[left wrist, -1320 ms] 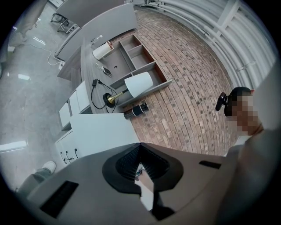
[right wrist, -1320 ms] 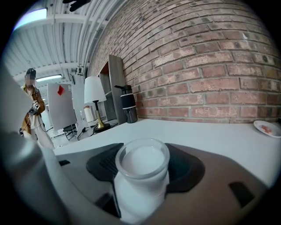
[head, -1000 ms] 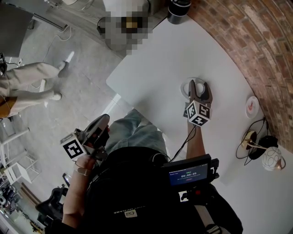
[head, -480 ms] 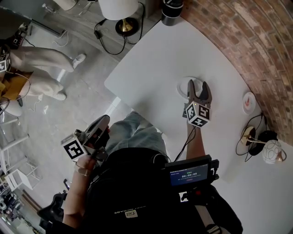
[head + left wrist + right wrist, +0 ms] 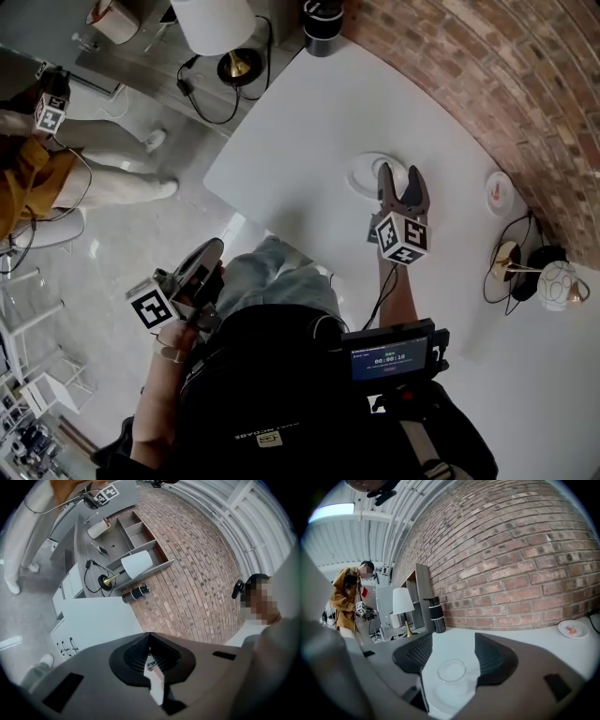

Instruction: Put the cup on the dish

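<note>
Two jaws of my right gripper (image 5: 400, 176) stand spread wide, gripping nothing. The clear cup (image 5: 451, 671) is between them and touches neither. It stands upright on the white dish (image 5: 445, 698), near the middle as far as I can tell, so I judge the placing done and the step in hand to be getting clear.

To do that well I would draw the gripper straight back along its own line, level, with the jaws wide so neither pad clips the rim. The cup looks light and would likely tip or skate on the dish at a small knock, so no sideways swing.

My left gripper (image 5: 212, 247) is clenched on nothing, held off the table (image 5: 309, 122) by my knee, well apart from the work.

Around the table are:
- a small plate (image 5: 499, 194) with something red on it, near the brick wall
- a black flask (image 5: 323, 13) at the far edge
- a lamp (image 5: 217, 23) beyond the flask
- cables and a round ornament (image 5: 557, 286) to my right

None lies in the path back. Another person (image 5: 37, 173) stands well off on the floor.
</note>
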The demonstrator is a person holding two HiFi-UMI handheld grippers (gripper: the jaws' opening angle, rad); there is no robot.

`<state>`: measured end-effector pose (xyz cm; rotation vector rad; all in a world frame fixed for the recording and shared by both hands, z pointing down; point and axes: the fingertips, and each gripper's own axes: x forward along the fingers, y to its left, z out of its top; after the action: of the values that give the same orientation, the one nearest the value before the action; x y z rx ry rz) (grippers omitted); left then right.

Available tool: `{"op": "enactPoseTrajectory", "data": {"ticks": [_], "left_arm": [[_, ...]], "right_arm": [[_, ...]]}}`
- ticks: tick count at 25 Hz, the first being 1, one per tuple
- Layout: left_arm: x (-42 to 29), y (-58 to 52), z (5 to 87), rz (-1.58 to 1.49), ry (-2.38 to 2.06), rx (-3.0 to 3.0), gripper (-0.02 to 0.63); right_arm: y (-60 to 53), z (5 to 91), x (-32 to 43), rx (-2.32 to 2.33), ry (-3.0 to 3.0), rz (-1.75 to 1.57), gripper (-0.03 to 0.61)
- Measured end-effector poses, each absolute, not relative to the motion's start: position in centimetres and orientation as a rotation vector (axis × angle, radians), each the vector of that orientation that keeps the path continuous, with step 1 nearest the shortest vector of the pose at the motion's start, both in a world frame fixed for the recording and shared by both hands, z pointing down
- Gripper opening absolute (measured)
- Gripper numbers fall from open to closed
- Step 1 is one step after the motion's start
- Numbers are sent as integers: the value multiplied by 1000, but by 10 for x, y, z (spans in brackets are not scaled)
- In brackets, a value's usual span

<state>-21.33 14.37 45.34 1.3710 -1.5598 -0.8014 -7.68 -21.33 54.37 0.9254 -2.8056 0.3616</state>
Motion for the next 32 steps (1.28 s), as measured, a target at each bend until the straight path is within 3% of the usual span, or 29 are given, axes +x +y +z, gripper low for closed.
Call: {"op": "enactPoseTrajectory", "data": {"ticks": [32], "left_arm": [[-138, 21, 435, -626, -1125, 1663, 5]], "right_arm": [[-189, 418, 52, 1302, -2913, 477, 268]]}}
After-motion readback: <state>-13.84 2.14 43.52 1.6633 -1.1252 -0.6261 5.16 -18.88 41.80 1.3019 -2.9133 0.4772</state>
